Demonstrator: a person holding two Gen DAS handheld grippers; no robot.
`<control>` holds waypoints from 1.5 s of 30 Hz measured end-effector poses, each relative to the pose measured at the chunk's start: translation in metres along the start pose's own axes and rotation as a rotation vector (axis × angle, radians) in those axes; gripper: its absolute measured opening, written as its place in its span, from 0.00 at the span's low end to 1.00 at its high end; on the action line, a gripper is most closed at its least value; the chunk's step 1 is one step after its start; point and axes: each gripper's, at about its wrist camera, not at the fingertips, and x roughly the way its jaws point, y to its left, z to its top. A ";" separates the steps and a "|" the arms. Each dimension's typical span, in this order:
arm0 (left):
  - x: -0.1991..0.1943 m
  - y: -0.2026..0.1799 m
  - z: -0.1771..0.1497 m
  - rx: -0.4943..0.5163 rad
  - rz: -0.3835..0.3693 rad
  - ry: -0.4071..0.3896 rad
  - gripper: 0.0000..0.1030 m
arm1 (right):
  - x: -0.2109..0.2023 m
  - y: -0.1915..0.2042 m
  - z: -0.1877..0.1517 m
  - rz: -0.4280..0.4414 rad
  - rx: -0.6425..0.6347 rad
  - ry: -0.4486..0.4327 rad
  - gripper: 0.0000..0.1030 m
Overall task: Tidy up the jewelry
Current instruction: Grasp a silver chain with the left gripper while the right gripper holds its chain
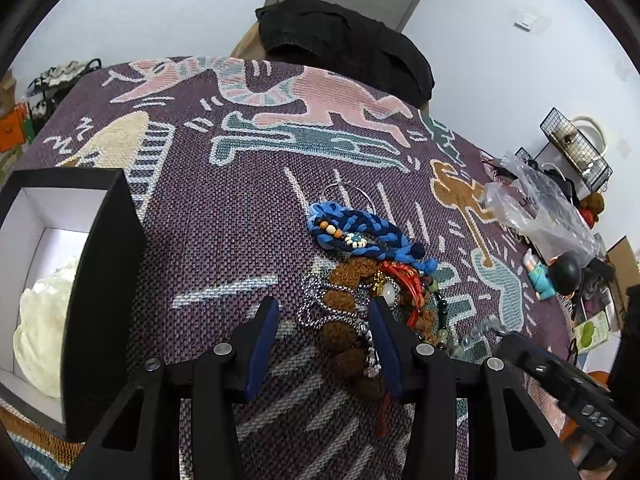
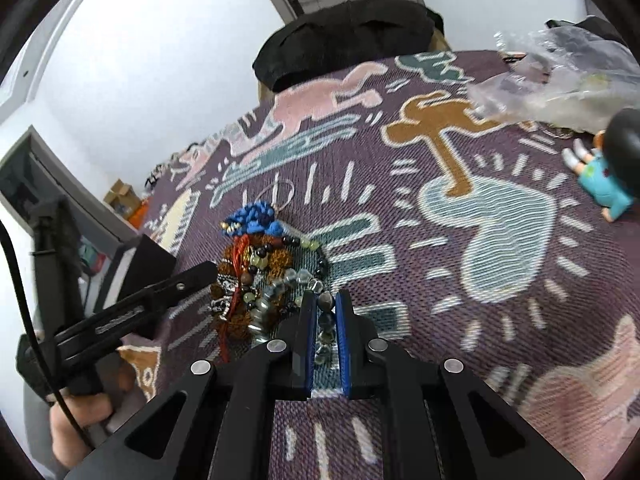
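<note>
A heap of jewelry lies on the patterned woven cloth: a blue braided bracelet, a brown seed bracelet, a silver chain, red cord and dark and green beads. My left gripper is open and straddles the chain and seed bracelet; its right finger lies against the heap. My right gripper is shut on a strand of clear grey glass beads at the heap's near edge. The black box at left holds a cream bundle.
A crumpled clear plastic bag and a small doll lie at the right. A black garment sits past the cloth's far edge. A thin wire hoop lies behind the blue bracelet. A hand holds the left gripper.
</note>
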 end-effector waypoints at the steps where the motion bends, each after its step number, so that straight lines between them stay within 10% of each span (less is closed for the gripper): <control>1: 0.001 0.000 0.001 -0.005 -0.006 0.003 0.47 | -0.006 -0.003 0.000 0.006 0.008 -0.012 0.10; 9: 0.011 0.002 0.002 -0.025 -0.006 0.010 0.47 | -0.032 -0.009 0.002 0.008 0.021 -0.071 0.10; 16: 0.007 -0.002 0.002 -0.007 -0.021 -0.007 0.16 | -0.040 -0.016 0.001 0.006 0.034 -0.083 0.10; 45: -0.007 -0.035 -0.003 0.103 0.031 0.104 0.23 | -0.037 -0.035 0.000 0.009 0.077 -0.080 0.10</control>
